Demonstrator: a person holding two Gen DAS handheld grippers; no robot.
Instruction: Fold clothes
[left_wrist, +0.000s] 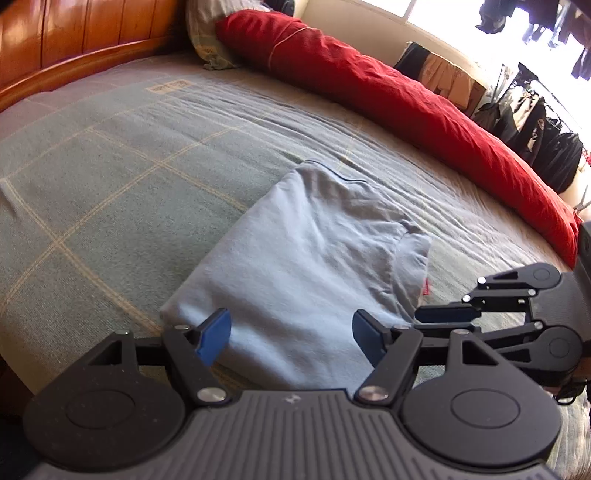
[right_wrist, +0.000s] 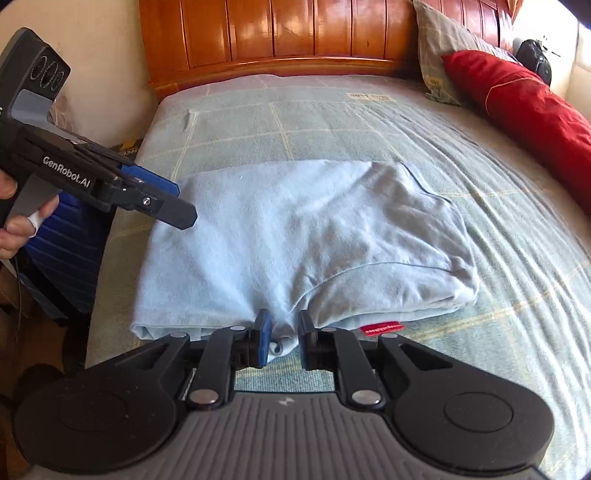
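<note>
A light blue T-shirt (left_wrist: 306, 251) (right_wrist: 295, 229) lies folded into a rectangle on the checked bed sheet (right_wrist: 332, 122). A small red label (right_wrist: 380, 328) shows at its near edge. My left gripper (left_wrist: 291, 332) (right_wrist: 181, 201) hovers open over the shirt's near left corner, with nothing between its blue pads. My right gripper (right_wrist: 284, 332) (left_wrist: 419, 320) sits at the shirt's near edge. Its jaws stand a narrow gap apart, and a bunched fold of the hem lies in that gap without the pads pressing on it.
A long red bolster (left_wrist: 369, 85) and a pillow (right_wrist: 439, 55) lie along the bed's far side. A wooden headboard (right_wrist: 277, 33) rises behind. A hand (right_wrist: 18, 221) holds the left gripper at the bed's left edge, by a blue striped object (right_wrist: 62, 251). Dark clothes hang on a rack (left_wrist: 535, 122).
</note>
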